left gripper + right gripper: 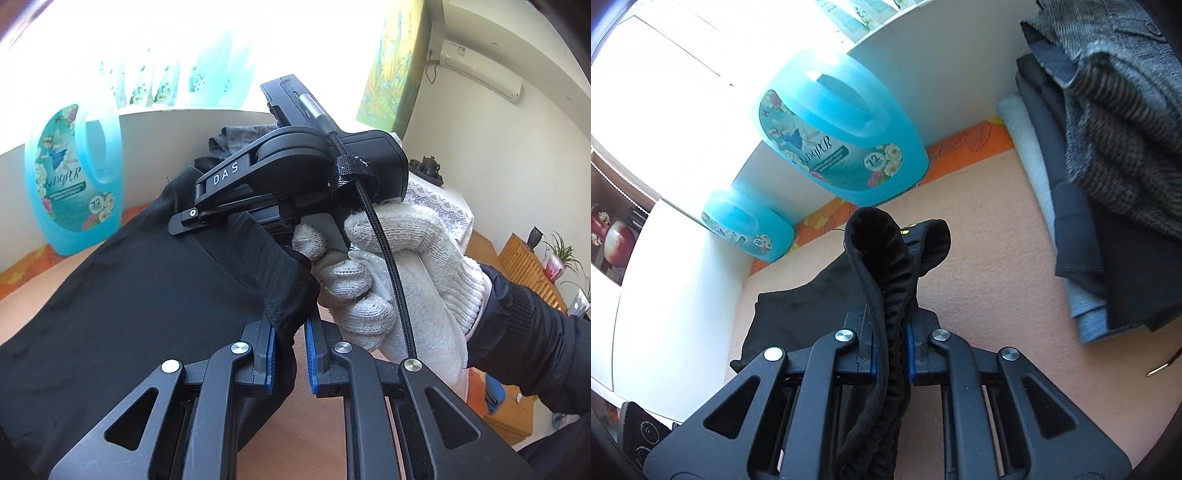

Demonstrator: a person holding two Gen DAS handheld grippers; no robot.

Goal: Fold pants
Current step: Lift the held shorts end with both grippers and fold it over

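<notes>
Your work surface (990,258) is peach cloth with an orange leaf-print border. At its 11 o'clock edge stand two blue detergent jugs (842,140), against the white wall. At 2 o'clock lies a stack of folded clothes (1082,229). The black pants (129,295) drape across the middle.

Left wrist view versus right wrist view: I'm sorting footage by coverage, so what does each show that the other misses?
Only the left wrist view shows the right hand-held gripper from outside, the white-gloved hand holding it, a painting and an air conditioner. Only the right wrist view shows the pile of folded clothes, a second, smaller detergent bottle and the pants' elastic waistband pinched between the pads. Both show the black pants gripped and the large blue detergent bottle.
</notes>
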